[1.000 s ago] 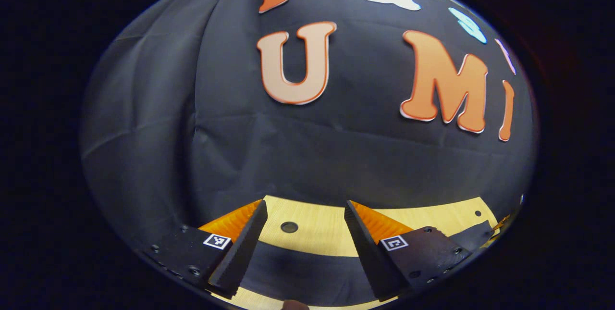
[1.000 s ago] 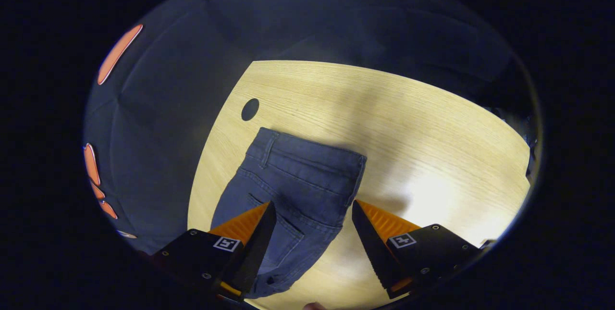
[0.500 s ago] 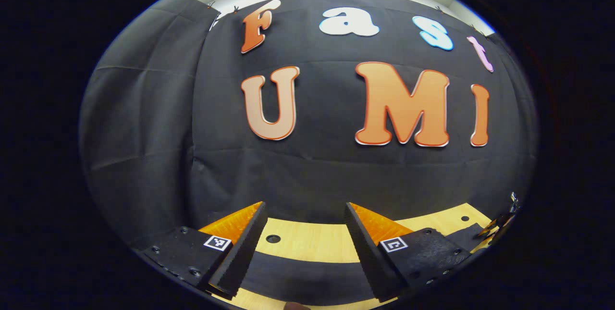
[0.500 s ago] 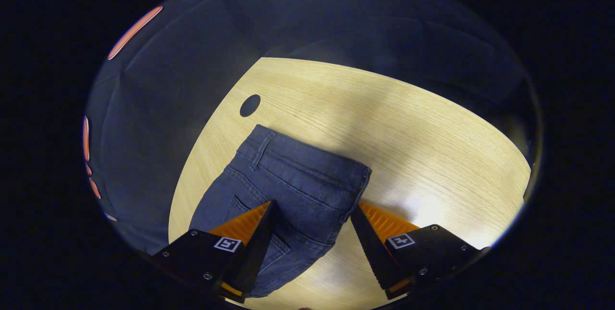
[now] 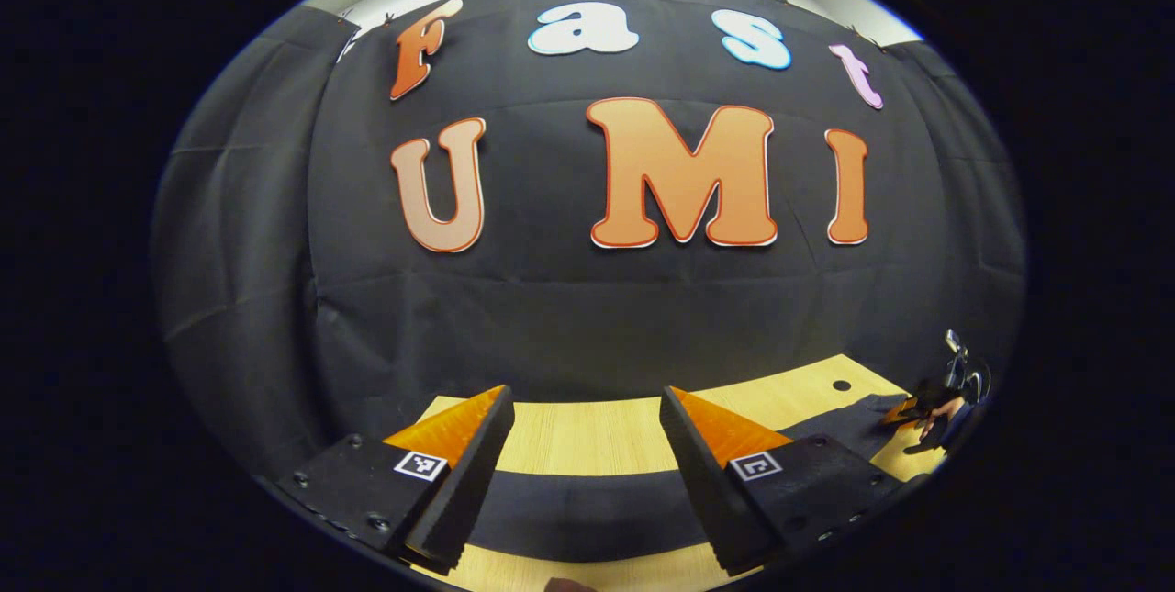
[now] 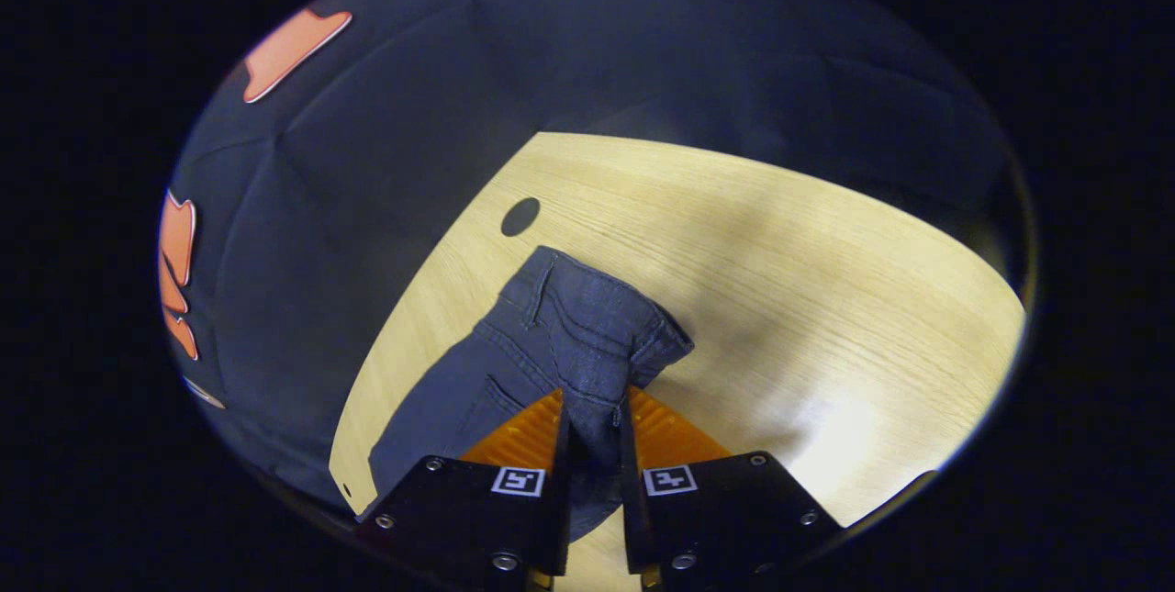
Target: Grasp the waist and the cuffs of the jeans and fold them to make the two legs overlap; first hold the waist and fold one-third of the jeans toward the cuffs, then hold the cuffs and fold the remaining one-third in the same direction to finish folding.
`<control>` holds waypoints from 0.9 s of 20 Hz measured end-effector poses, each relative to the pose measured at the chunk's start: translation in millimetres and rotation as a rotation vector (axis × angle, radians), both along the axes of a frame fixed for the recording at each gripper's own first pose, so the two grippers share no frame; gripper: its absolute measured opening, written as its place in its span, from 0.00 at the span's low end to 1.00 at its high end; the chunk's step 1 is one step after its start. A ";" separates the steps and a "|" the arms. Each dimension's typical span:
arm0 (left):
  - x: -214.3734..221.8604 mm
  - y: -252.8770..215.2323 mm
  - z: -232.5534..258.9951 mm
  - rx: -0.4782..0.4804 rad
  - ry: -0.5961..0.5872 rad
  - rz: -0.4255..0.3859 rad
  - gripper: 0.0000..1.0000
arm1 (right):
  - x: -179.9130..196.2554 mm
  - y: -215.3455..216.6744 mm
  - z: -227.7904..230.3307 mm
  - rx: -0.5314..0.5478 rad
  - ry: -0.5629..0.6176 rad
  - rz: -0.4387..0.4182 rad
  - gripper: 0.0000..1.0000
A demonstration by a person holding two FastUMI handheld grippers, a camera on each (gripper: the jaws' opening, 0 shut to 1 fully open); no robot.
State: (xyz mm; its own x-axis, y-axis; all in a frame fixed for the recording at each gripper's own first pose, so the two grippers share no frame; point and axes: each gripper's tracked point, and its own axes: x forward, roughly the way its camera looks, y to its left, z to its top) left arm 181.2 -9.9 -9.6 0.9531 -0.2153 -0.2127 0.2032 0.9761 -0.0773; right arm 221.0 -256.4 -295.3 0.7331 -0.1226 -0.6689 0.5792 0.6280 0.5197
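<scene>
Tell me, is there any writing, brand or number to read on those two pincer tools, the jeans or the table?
Left gripper: none; its square markers carry a black-and-white code pattern, not letters.
Right gripper: none; it has the same kind of code squares.
Jeans: no tag or brand can be read.
Table: none, only bare wood grain and a round hole.

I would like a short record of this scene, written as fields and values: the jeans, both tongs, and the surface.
jeans: dark denim jeans, lying on the table, cloth bunched between the right tongs
right tongs: shut on the jeans near the waist
left tongs: open, holding nothing, above the table
table: light wood, round hole beyond the waist
</scene>
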 end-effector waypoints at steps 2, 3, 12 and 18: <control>-3.2 -5.0 -2.3 -0.016 0.003 -0.026 0.96 | -8.5 2.7 18.3 -0.036 -0.019 -0.007 0.25; -5.4 -7.4 -2.3 -0.019 0.004 -0.040 0.96 | -7.6 6.0 21.5 -0.049 -0.022 -0.003 0.25; -20.8 16.9 -8.3 -0.058 0.000 -0.094 0.96 | -9.4 28.8 38.7 -0.153 -0.010 0.065 0.18; -17.1 35.0 -34.9 -0.054 0.070 -0.050 0.96 | -19.2 19.6 8.1 0.057 0.095 -0.089 0.49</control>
State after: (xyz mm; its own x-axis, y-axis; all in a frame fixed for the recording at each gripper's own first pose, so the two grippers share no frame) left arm 164.1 25.2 -44.5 0.9241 -0.2750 -0.2652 0.2435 0.9589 -0.1457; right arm 201.8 -236.8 -287.3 0.6540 -0.1445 -0.7426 0.6799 0.5427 0.4932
